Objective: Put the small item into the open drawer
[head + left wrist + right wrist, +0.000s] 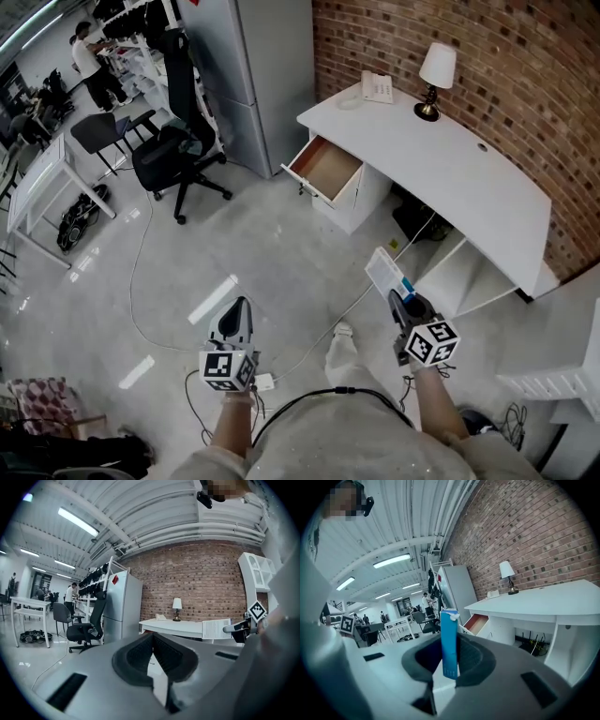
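1. You hold two grippers: the left gripper (236,305) and the right gripper (397,294).
2. You can count one blue carton (449,644); one open drawer (325,169); one white desk (450,159).
3. On that desk you see one lamp (435,80); one telephone (378,87).
4. You see two black chairs: one high-backed office chair (173,150); one smaller chair (101,131).
5. You see one tall grey cabinet (253,75); one brick wall (525,84).
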Demonstrator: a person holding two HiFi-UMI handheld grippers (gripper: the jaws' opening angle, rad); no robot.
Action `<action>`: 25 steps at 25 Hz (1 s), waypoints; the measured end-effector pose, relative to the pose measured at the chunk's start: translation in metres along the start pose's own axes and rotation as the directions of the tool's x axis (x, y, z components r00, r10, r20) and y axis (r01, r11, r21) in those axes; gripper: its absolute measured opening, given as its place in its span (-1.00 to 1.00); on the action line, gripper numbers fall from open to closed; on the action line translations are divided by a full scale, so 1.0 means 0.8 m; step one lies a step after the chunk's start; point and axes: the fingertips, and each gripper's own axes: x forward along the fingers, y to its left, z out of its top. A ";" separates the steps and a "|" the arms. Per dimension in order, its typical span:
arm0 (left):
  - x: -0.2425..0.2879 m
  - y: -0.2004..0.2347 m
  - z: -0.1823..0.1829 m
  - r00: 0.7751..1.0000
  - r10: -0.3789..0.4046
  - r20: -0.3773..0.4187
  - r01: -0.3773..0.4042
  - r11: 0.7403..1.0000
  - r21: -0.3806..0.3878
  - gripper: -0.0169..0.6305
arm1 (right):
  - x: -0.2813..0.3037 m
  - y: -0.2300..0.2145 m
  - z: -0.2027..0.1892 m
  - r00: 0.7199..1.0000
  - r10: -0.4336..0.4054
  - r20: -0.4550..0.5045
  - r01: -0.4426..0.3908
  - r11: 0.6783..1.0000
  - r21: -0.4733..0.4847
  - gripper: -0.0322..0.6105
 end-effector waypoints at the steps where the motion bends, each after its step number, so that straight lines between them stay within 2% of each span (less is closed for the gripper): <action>1: 0.015 0.004 0.000 1.000 0.006 -0.008 -0.006 1.000 -0.003 -0.93 | 0.015 -0.009 0.004 1.000 0.005 -0.007 -0.005 1.000 0.004 -0.69; 8: 0.131 0.015 0.020 0.999 0.041 -0.007 -0.042 0.998 -0.040 -0.93 | 0.111 -0.072 0.042 0.998 0.042 -0.052 -0.042 0.999 0.005 -0.69; 14: 0.215 0.002 0.022 0.999 0.025 -0.037 -0.027 0.999 -0.045 -0.93 | 0.172 -0.121 0.066 0.995 0.066 -0.081 -0.064 0.998 0.022 -0.69; 25: 0.321 -0.003 0.029 0.999 0.029 -0.032 -0.031 0.998 -0.046 -0.93 | 0.254 -0.179 0.088 0.986 0.115 -0.121 -0.115 0.993 0.010 -0.69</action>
